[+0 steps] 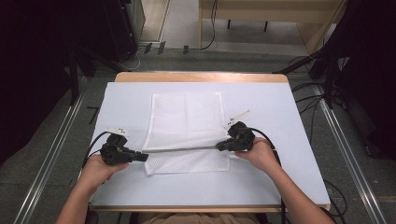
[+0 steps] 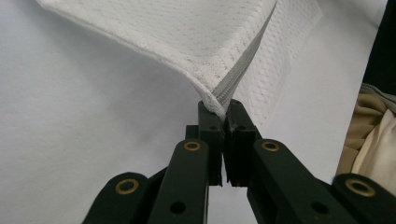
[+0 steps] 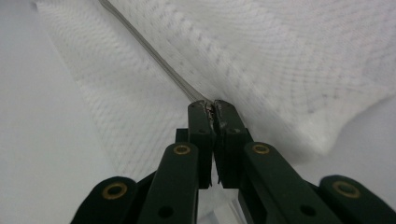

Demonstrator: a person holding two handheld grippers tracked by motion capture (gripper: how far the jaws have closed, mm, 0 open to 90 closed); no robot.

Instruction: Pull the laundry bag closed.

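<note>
A white mesh bag lies flat on the white table cover, its grey zipper stretched in a straight line near the bag's front edge. My left gripper is shut on the bag's left corner at the zipper's end; in the left gripper view the jaws pinch the mesh where the zipper starts, lifting it a little. My right gripper is shut on the zipper pull at the right end. In the right gripper view its tips clamp the small metal pull, and the zipper runs away from them.
The table's wooden edge shows at the far side. Cables and metal rails lie on the floor to both sides. The person's clothing is near the table's front edge.
</note>
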